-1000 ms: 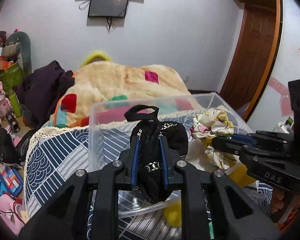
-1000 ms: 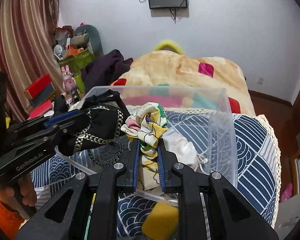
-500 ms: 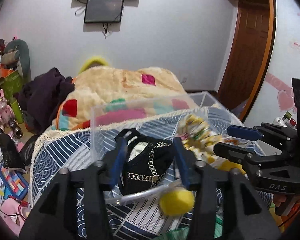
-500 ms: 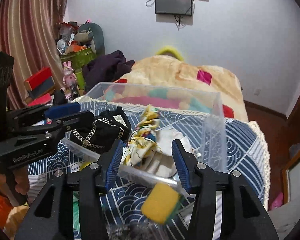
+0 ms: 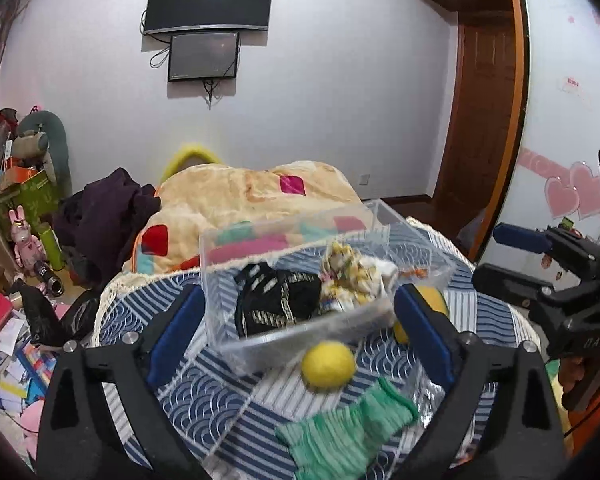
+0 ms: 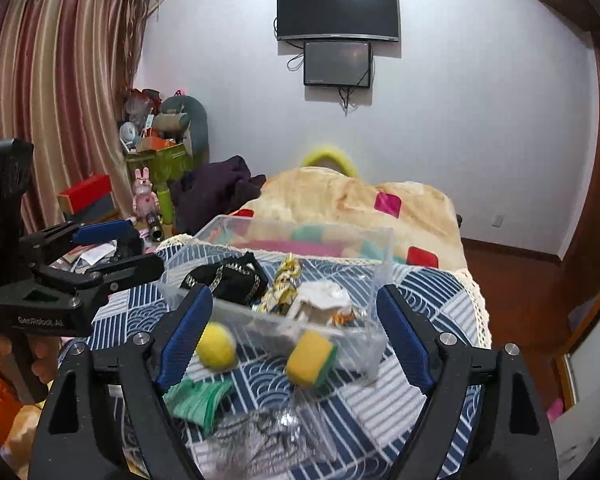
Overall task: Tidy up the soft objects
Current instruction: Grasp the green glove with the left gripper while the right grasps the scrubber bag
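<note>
I have both sets of jaws spread wide and holding nothing. Ahead of my left gripper (image 5: 296, 336) sits the clear plastic box (image 5: 300, 332) on the bench (image 5: 204, 396), which is covered with a blue-and-white patterned cloth. Inside the box, straight ahead between the jaws, lies the black bag with a chain trim (image 5: 278, 300), and just to its right the yellow patterned cloth (image 5: 350, 276) rests against a white cloth (image 6: 324, 298).

Outside the box, just in front of its near wall, a yellow ball (image 5: 329, 365) lies on the bench, closer to my left jaws than the box is. A green knitted piece (image 5: 344, 432) lies nearer still, low between the jaws and towards the right one.

From my right gripper (image 6: 294, 336), the ball sits just inside the left jaw and a yellow-and-green sponge (image 6: 311, 358) lies near the middle, touching the box's near wall. A crumpled clear wrapper (image 6: 272, 436) lies closest to me. My left gripper shows off to the left, apart from the box.
</note>
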### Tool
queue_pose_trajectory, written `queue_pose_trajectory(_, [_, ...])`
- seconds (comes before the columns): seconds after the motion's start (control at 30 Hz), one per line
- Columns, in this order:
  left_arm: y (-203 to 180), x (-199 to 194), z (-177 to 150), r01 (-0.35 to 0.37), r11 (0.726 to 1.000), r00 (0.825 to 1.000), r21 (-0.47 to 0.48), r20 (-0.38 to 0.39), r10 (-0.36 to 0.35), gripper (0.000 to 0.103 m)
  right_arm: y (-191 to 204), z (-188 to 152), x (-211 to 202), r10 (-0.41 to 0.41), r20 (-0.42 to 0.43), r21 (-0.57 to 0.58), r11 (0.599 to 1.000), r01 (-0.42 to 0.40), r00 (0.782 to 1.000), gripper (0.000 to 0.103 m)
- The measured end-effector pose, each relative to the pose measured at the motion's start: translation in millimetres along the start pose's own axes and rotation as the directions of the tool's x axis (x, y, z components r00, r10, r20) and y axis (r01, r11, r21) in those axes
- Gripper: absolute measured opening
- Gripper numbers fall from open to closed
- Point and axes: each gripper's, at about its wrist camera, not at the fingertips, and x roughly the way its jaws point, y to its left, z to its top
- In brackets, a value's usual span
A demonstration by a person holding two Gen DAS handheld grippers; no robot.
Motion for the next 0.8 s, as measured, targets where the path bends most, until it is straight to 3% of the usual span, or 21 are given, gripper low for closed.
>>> queue_pose_trajectory(0.2, [-7,2,-35,0.024,1.000,0.996,-0.009,-0.084,-0.024,0.100,5,-36,6,0.001,-0.087,-0.003,1.000,-0.001,0.996,0.083])
queue_pose_trajectory(0.47, [-8,23,-83,0.035,0.997,0.972,-0.067,-0.228,-0.050,0.100,5,-86,39,0.018,-0.258,0.045,0.999,-0.006,0.966,0.083])
queue_pose_trajectory(0.67, [-16,33,-106,0.044,0.996,0.959,-0.075,-0.277,-0.063,0.100,5,-97,51,0.043,-0.285,0.069,0.997,-0.025,0.958,0.082])
queue_pose_trajectory(0.7, [-17,34,-108,0.045,0.996,0.959,-0.078,-0.275,-0.065,0.097,5,-97,51,0.047,-0.280,0.066,0.997,-0.030,0.959,0.077])
queue_pose_trajectory(0.8, [-18,36,-112,0.075,0.993,0.955,-0.093,-0.279,-0.098,0.074,9,-97,50,0.069,-0.270,0.061,0.997,-0.055,0.960,0.058])
